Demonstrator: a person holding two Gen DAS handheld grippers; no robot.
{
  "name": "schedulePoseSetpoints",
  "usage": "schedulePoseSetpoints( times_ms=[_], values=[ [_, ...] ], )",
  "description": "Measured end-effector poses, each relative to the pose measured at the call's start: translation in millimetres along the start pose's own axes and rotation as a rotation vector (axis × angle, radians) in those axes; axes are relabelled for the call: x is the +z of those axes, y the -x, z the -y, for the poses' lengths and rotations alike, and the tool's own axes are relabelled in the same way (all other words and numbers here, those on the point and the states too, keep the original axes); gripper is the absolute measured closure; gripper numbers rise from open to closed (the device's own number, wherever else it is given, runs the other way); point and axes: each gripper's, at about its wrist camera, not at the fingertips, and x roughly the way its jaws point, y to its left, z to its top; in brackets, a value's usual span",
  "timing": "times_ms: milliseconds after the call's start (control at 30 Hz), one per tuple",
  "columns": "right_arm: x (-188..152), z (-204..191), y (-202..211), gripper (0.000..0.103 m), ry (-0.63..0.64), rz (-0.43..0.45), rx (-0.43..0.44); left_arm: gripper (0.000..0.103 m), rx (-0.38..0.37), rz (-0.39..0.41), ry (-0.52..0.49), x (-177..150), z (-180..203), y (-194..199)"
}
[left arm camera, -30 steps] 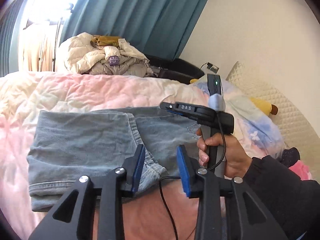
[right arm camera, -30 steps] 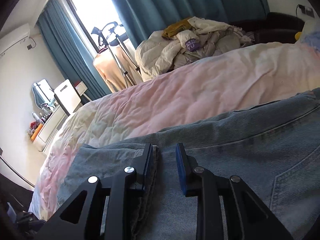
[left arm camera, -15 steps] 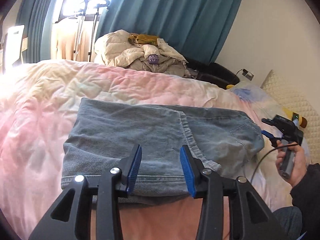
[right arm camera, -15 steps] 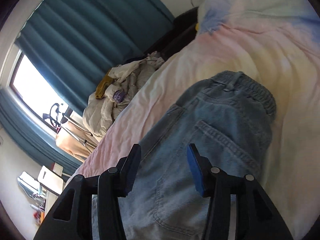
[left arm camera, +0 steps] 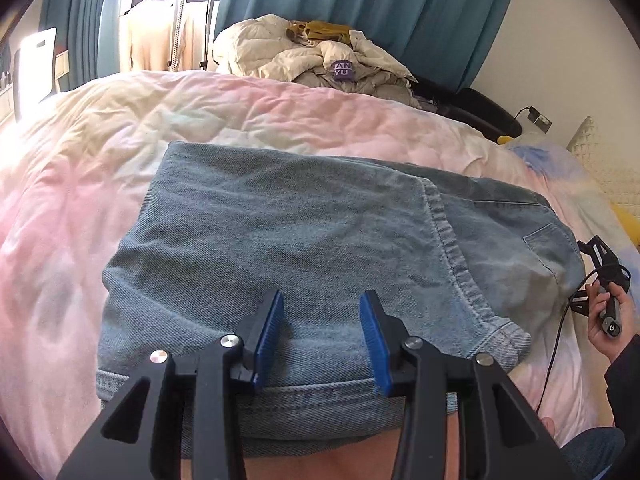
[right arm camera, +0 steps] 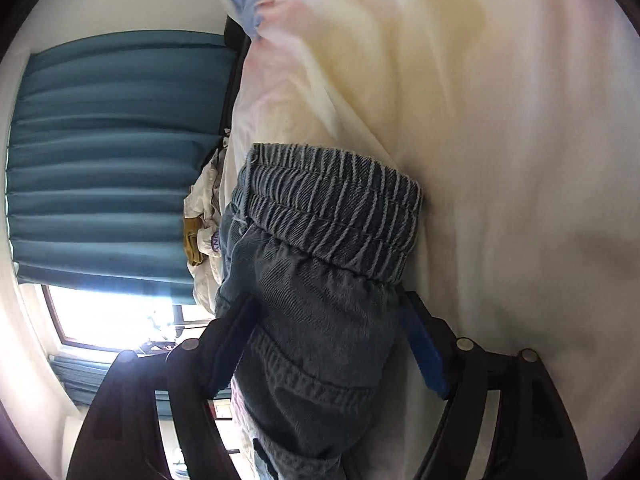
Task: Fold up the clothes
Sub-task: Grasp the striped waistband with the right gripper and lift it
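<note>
- I see the folded jeans [left arm camera: 304, 240] lying flat on the bed [left arm camera: 80, 184], toward its near edge, on the pink and cream quilt.
- My left gripper [left arm camera: 320, 336] hovers over the near hem of the jeans. Its fingers [left arm camera: 269, 332] stand partly apart, with nothing pinched between the blue pads.
- My right gripper [right arm camera: 324, 344] is rolled onto its side at the waistband end of the jeans [right arm camera: 320, 280]. Its fingers [right arm camera: 422, 352] have just been opening and now stand wide. The denim lies between them, but I see a gap on the right pad's side, so there is no grip.
- In the left view I see the hand [left arm camera: 608, 320] holding the right gripper's handle at the right edge of the bed.
- At the far edge of the bed sits a pile of cream clothing [left arm camera: 316, 60], in front of teal curtains [left arm camera: 360, 4].
</note>
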Motion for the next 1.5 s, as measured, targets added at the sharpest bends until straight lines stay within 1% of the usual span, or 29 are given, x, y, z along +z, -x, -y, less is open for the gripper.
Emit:
schedulePoseSetpoints(
  times_ms=[67,100,167,233,267,333,367,433,533,633,700,800,867,933,1033,1133,1200,1333,1367,1433,1500],
  values=[
    [3.6,-4.0,-7.9,0.028,0.009,0.016,-0.007,0.062,-0.008,-0.002,0.008,1.9,0.0,-1.0],
    [4.0,-8.1,-9.1,0.028,0.022,0.034,-0.024,0.062,-0.015,-0.003,0.014,3.4,-0.4,-1.0],
    [1.9,-20.8,-9.2,0.035,0.081,0.079,-0.079,0.062,-0.029,-0.007,0.024,7.6,-1.3,-0.1],
    [-4.9,-41.6,-4.5,0.057,0.199,0.132,-0.148,0.062,-0.045,0.001,0.034,12.1,-2.7,3.6],
    [-11.1,-55.6,0.8,0.063,0.264,0.162,-0.162,0.062,-0.057,0.01,0.042,13.9,-3.1,5.5],
    [-24.8,-84.8,12.3,0.069,0.387,0.222,-0.176,0.062,-0.085,0.011,0.047,17.6,-1.8,7.3],
    [-34.2,-101.0,18.2,0.07,0.443,0.251,-0.177,0.062,-0.076,0.022,0.03,19.3,-0.4,11.3],
    [-55.2,-134.8,30.2,0.073,0.55,0.309,-0.171,0.062,-0.061,0.047,-0.002,22.9,1.6,20.6],
    [-95.3,-186.7,39.0,0.074,0.707,0.343,-0.157,0.062,-0.08,0.096,-0.01,29.4,-5.2,44.7],
    [-145.9,-233.7,40.0,0.075,0.879,0.368,-0.16,0.062,-0.076,0.114,-0.019,35.4,-15.8,67.4],
    [-183.0,-259.5,32.5,0.075,0.988,0.38,-0.166,0.062,-0.06,0.132,-0.023,37.3,-24.2,82.3],
    [-241.6,-291.5,18.1,0.076,1.134,0.395,-0.173,0.062,-0.046,0.15,-0.003,41.0,-40.1,99.8],
    [-286.8,-298.3,19.3,0.076,1.215,0.4,-0.167,0.062,-0.043,0.161,0.02,44.1,-51.5,109.1],
    [-328.4,-304.4,11.5,0.077,1.293,0.4,-0.159,0.062,-0.047,0.176,0.058,45.8,-63.6,115.8],
    [-391.4,-300.7,-4.3,0.077,1.421,0.363,-0.144,0.062,-0.06,0.189,0.118,47.5,-81.6,121.5],
    [-457.6,-281.0,-21.2,0.077,1.568,0.308,-0.136,0.062,-0.063,0.196,0.154,48.9,-94.8,126.0],
    [-496.7,-261.0,-36.9,0.077,1.651,0.248,-0.136,0.062,-0.058,0.206,0.167,50.7,-100.6,130.3],
    [-558.7,-210.5,-78.6,0.077,1.799,0.086,-0.2,0.062,-0.052,0.229,0.192,53.8,-111.2,141.3],
    [-571.1,-198.8,-85.4,0.077,1.838,0.066,-0.217,0.062,-0.051,0.235,0.198,54.3,-113.8,144.3],
    [-588.8,-180.4,-94.4,0.077,1.907,0.055,-0.246,0.062,-0.05,0.247,0.214,55.2,-120.0,149.4],
    [-589.9,-182.8,-91.5,0.078,1.898,0.085,-0.241,0.062,-0.057,0.254,0.233,56.3,-126.1,151.8]
  ],
)
